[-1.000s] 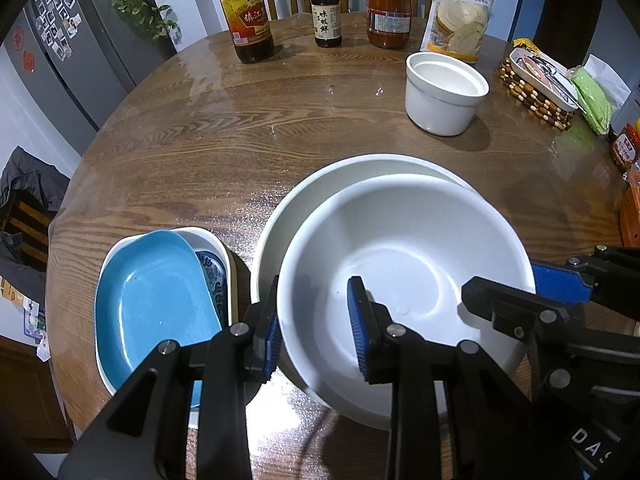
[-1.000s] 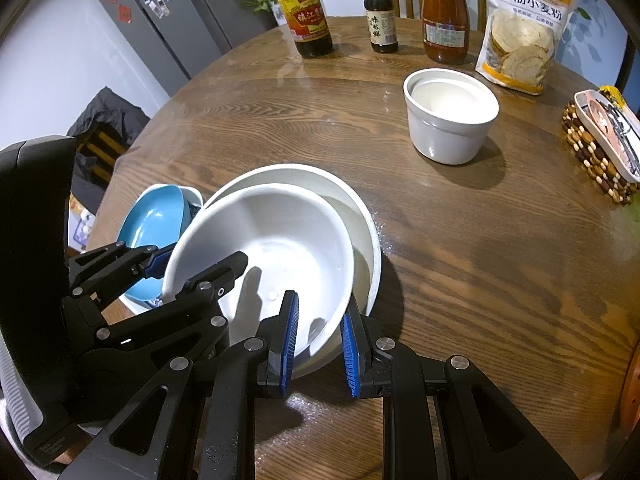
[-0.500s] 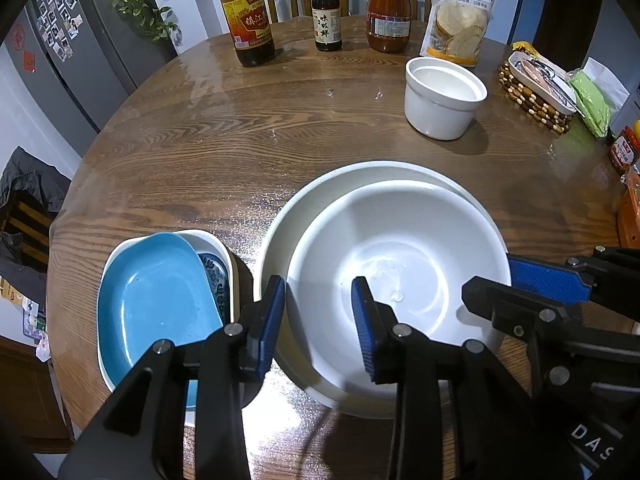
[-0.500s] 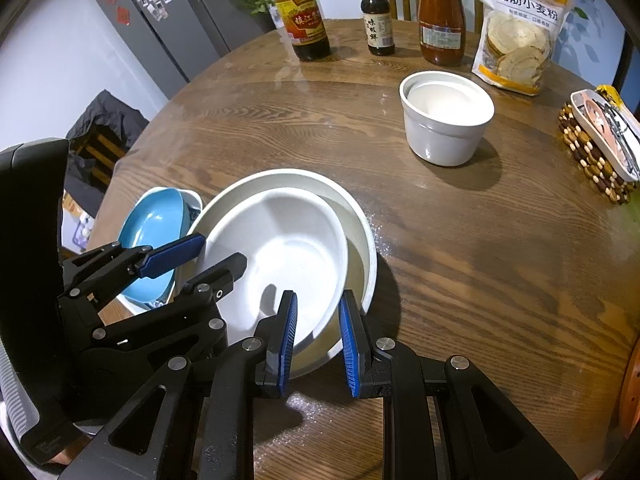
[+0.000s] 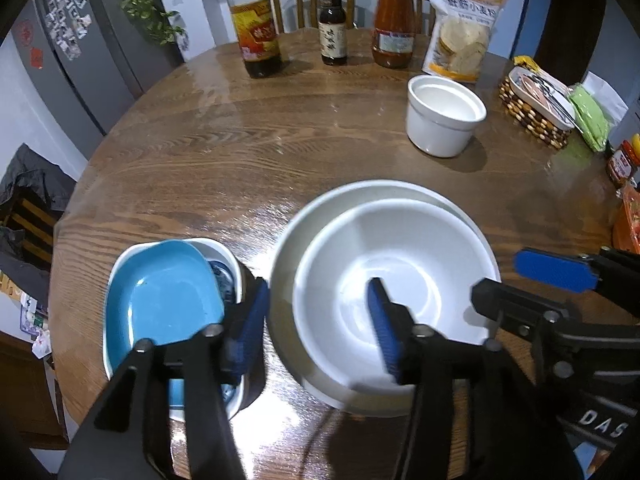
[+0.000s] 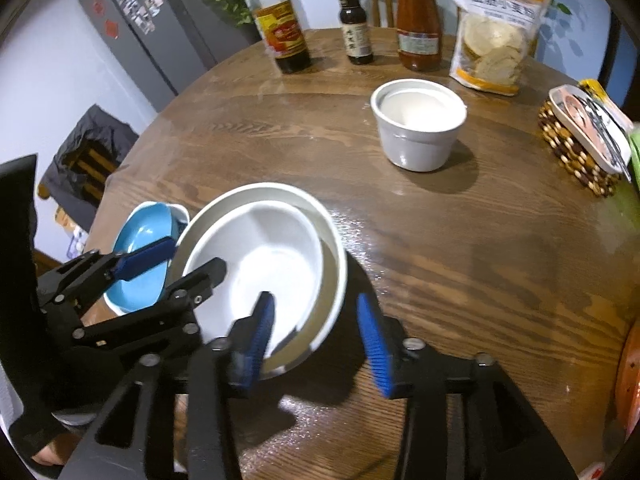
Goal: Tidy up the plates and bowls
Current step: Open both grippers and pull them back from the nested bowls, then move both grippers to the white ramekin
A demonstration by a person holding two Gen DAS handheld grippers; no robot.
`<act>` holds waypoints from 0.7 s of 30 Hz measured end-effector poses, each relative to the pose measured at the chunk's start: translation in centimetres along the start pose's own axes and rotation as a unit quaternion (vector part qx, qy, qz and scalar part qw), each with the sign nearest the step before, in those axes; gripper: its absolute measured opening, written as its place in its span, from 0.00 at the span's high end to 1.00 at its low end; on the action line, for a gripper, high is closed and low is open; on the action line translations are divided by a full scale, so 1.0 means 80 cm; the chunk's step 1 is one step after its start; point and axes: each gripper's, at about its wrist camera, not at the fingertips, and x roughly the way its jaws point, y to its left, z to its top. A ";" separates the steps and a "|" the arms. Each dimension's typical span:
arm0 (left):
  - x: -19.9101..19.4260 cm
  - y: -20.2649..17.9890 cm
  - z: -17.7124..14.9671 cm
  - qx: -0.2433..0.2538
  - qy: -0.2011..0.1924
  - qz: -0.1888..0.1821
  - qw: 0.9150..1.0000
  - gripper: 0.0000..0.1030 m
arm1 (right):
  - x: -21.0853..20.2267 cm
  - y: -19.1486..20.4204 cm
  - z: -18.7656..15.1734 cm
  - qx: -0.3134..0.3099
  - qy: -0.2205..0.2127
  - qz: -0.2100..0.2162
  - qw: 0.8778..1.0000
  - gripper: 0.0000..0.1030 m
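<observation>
The smaller white bowl [image 5: 400, 292] sits nested inside the larger white bowl [image 5: 320, 216] on the round wooden table [image 5: 240, 152], toward six o'clock. The left hand-held gripper [image 5: 318, 322] and right hand-held gripper [image 6: 316, 338] have just been opening; each straddles the bowls' rims, pads released. At nine o'clock a blue dish [image 5: 160, 300] lies in a white dish [image 5: 224, 250]; a white ramekin [image 5: 442, 114] stands at two o'clock.
</observation>
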 end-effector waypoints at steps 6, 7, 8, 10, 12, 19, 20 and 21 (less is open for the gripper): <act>-0.005 0.002 0.003 -0.005 -0.010 0.004 1.000 0.38 | -0.002 -0.004 -0.002 0.008 -0.003 0.003 1.000 0.39; -0.005 0.002 0.003 -0.006 -0.010 0.005 1.000 0.38 | -0.002 -0.005 -0.001 0.009 -0.003 0.005 1.000 0.39; -0.005 0.003 0.003 -0.008 -0.009 0.006 1.000 0.37 | -0.002 -0.005 -0.002 0.011 -0.003 0.008 1.000 0.39; -0.005 0.004 0.004 -0.015 -0.010 0.008 1.000 0.33 | -0.002 -0.007 -0.001 0.013 -0.003 0.013 1.000 0.38; -0.005 0.005 0.005 -0.019 -0.010 0.010 1.000 0.30 | -0.002 -0.007 -0.002 0.014 -0.004 0.017 1.000 0.38; -0.007 0.011 0.008 -0.028 -0.010 0.007 1.000 0.26 | 0.002 -0.018 -0.001 0.027 -0.001 0.037 0.999 0.36; -0.006 0.013 0.009 -0.030 -0.008 0.006 0.999 0.26 | 0.001 -0.021 -0.001 0.031 -0.001 0.037 0.999 0.36; -0.005 0.015 0.011 -0.034 -0.006 0.004 0.999 0.26 | -0.001 -0.026 0.000 0.036 -0.002 0.037 0.999 0.36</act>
